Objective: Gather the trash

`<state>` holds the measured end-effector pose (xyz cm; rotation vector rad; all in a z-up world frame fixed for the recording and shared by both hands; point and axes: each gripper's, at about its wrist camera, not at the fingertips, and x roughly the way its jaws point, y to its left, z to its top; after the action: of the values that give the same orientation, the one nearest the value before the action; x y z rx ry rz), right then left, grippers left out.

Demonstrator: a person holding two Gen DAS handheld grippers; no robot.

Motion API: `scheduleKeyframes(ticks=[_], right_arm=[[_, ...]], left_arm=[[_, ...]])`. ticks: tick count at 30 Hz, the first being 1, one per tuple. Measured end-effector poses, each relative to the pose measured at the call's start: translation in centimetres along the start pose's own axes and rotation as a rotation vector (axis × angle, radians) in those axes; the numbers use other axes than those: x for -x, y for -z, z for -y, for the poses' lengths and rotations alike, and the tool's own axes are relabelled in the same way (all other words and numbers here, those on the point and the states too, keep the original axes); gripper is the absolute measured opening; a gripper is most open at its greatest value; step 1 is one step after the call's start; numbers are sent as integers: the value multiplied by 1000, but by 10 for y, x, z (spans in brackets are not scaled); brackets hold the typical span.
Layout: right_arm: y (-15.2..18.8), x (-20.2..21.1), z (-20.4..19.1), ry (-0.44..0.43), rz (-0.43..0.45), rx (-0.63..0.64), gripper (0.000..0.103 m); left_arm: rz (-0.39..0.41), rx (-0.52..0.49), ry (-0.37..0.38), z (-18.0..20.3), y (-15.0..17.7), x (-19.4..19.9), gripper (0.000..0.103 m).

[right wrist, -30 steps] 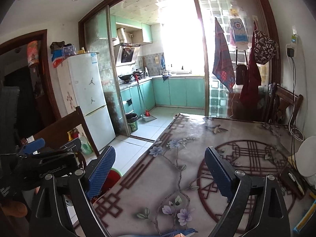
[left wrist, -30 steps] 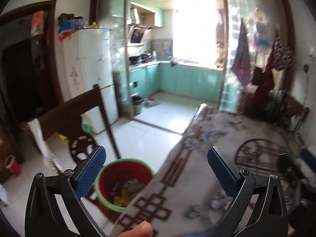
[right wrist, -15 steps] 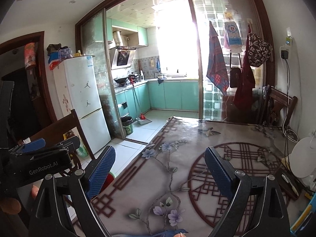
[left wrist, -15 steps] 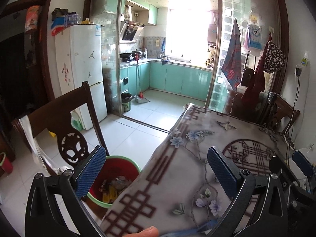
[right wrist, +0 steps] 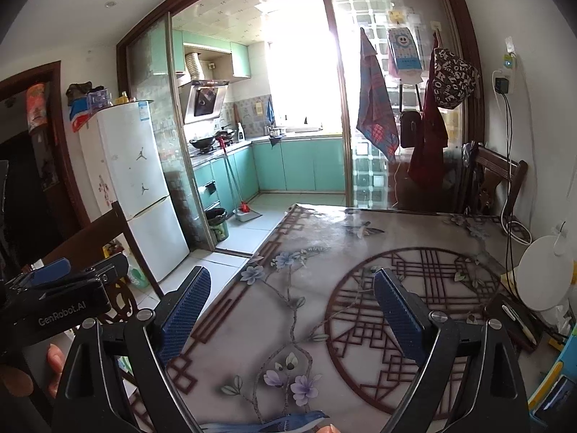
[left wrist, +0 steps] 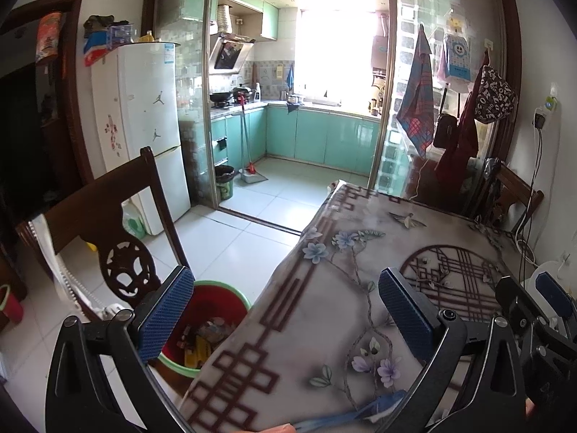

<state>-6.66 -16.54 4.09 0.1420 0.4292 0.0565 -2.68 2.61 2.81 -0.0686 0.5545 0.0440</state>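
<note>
A: What does the left wrist view show?
B: The left gripper point(left wrist: 285, 319) has its jaws spread wide with nothing between them. It hangs over the table's point(left wrist: 324, 310) near left corner. The red bin point(left wrist: 220, 314) with a green rim stands on the floor just beside that left edge, with wrappers inside. A dark wooden chair point(left wrist: 97, 209) stands next to it.

A: And the right wrist view?
B: The right gripper point(right wrist: 292, 310) is also wide open and empty, over the patterned table point(right wrist: 360, 245). A white round lamp point(right wrist: 544, 274) sits at the right edge. The left gripper's black body point(right wrist: 54, 303) shows at the left, a hand point(right wrist: 25, 371) under it.
</note>
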Motion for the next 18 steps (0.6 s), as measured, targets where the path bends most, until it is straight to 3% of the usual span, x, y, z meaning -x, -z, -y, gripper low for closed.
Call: scheduleKeyframes(ticks=[18], right_arm=[[1,-6,2,0,-13,-3,92]], left_arm=[[1,-3,-4,0,1,-1,103]])
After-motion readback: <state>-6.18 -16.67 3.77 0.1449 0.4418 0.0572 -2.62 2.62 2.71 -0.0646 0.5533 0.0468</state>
